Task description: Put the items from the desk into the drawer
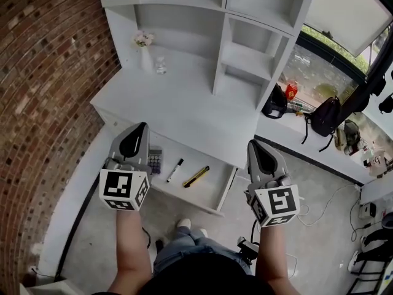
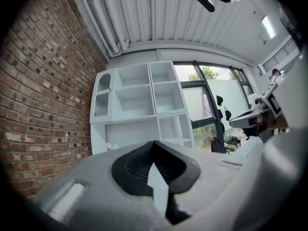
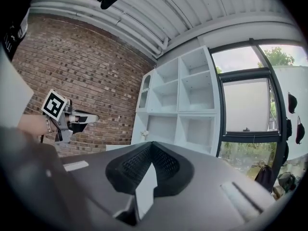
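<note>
The white desk [image 1: 184, 106] has its drawer [image 1: 212, 196] pulled out below the front edge. In the drawer lie a calculator [image 1: 155, 160], a black-and-white marker [image 1: 175, 170] and a yellow utility knife [image 1: 196, 176]. My left gripper [image 1: 142, 126] hangs above the drawer's left end, partly covering the calculator. It is shut with nothing in it, and in the left gripper view the left gripper [image 2: 154, 143] has its jaws meeting at the tip. My right gripper [image 1: 253, 144] is held to the right of the drawer; the right gripper [image 3: 151, 144] is also shut and empty.
A vase of flowers [image 1: 144, 47] and a small glass [image 1: 160, 65] stand at the desk's back left under the shelf unit [image 1: 245, 35]. A brick wall [image 1: 43, 103] runs along the left. Bags [image 1: 324, 117] sit on the ledge to the right, and cables [image 1: 331, 201] lie on the floor.
</note>
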